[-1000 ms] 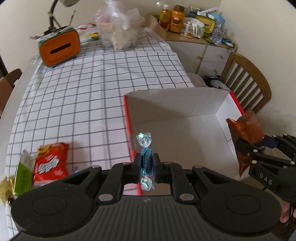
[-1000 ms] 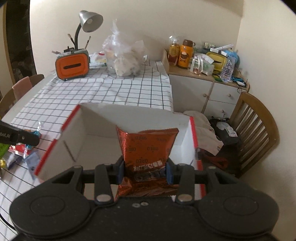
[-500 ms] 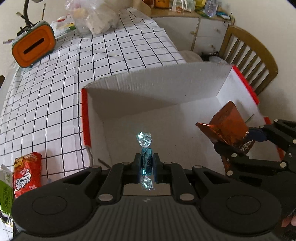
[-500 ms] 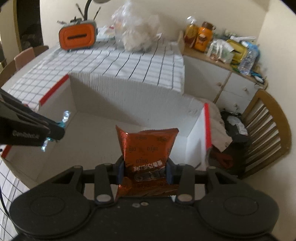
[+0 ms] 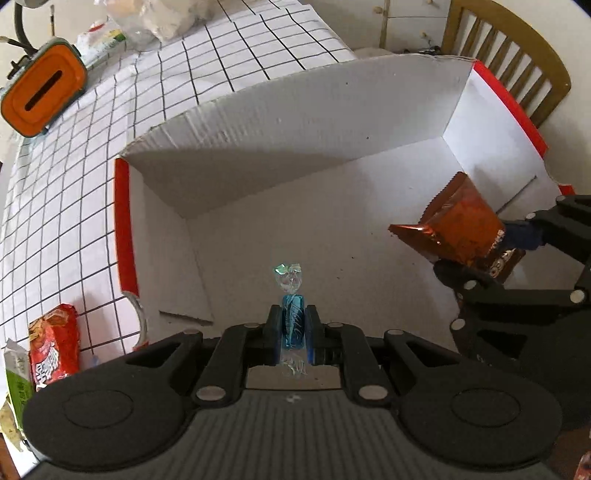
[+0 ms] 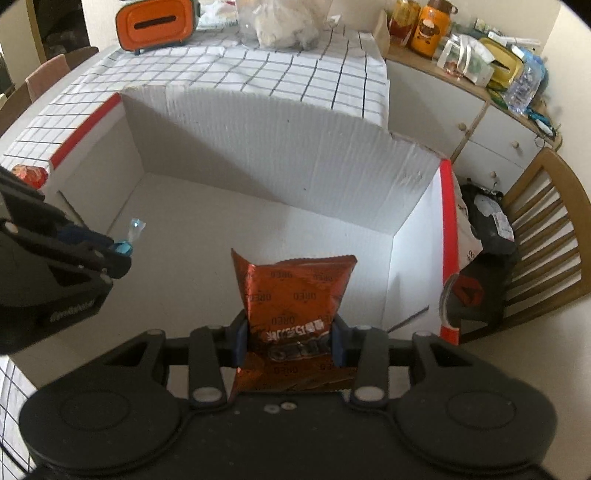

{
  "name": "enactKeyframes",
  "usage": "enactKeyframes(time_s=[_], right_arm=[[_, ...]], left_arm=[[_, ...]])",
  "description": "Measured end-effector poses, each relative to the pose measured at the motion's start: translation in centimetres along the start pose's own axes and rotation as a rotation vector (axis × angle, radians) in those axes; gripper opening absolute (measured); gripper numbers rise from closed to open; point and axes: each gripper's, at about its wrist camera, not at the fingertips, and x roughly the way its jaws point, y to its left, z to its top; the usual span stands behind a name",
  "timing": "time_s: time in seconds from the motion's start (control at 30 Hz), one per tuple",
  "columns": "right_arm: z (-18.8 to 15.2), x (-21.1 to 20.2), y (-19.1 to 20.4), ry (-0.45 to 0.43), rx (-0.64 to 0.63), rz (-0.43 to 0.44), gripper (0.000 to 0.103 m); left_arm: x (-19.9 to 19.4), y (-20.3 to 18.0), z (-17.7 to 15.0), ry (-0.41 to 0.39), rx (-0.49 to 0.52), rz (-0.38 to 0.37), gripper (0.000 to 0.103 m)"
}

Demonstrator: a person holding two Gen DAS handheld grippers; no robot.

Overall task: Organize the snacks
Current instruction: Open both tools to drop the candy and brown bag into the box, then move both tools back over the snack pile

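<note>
Blue candy (image 5: 293, 325): a twist-wrapped sweet with clear crinkled ends, standing upright between the two pads of the left claw (image 5: 293, 334); it hangs above the near left part of the box floor, not touching it.
Left claw: closed narrowly on the blue candy; in the right wrist view it enters from the left (image 6: 123, 254) with the candy's clear tip (image 6: 136, 226) poking out over the box.
Orange packet (image 6: 295, 295): a foil Oreo snack bag, held upright by its lower half in the right claw (image 6: 290, 341); its serrated top edge points to the far wall of the box.
Right claw: clamped on the orange packet at moderate width; in the left wrist view it reaches in from the right (image 5: 480, 254) with the packet (image 5: 458, 229) tilted over the right side of the box floor.
Cardboard box (image 5: 314, 122): open-topped, white inside, red along its left and right rims; both claws hold their snacks above its bare floor, well apart from each other.
Desk (image 5: 66, 192): covered by a white cloth with a black grid; the box sits at its near right end.
Red snack pack (image 5: 55, 349): lying flat on the cloth left of the box, just beside a green packet (image 5: 16, 384) at the near left edge.
Orange case (image 6: 155, 22): far left on the desk, with a dark slot on its face.
Plastic bag (image 6: 284, 22): clear, with pale contents, at the far end of the desk.
Wooden chair (image 6: 543, 236): to the right of the box, off the desk.
Sideboard (image 6: 480, 122): far right, carrying jars and bottles.
</note>
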Motion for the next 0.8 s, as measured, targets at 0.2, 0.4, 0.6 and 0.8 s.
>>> enactKeyframes(time_s=[0.2, 0.4, 0.6, 0.8], right_arm=[[0.2, 0.4, -0.4, 0.011, 0.016, 0.019, 0.041], [-0.1, -0.3, -0.3, -0.003, 0.01, 0.03, 0.042], [-0.5, -2.0, -0.2, -0.052, 0.024, 0.058, 0.042], [-0.9, -4.6, -0.3, -0.105, 0.063, 0.091, 0.042]], left_arm=[[0.2, 0.4, 0.1, 0.016, -0.01, -0.006, 0.012], [-0.6, 1.1, -0.1, -0.011, -0.031, -0.025, 0.013], [-2.2, 2.3, -1.2, -0.07, -0.078, -0.06, 0.02], [-4.3, 3.5, -2.8, -0.134, -0.114, -0.095, 0.043]])
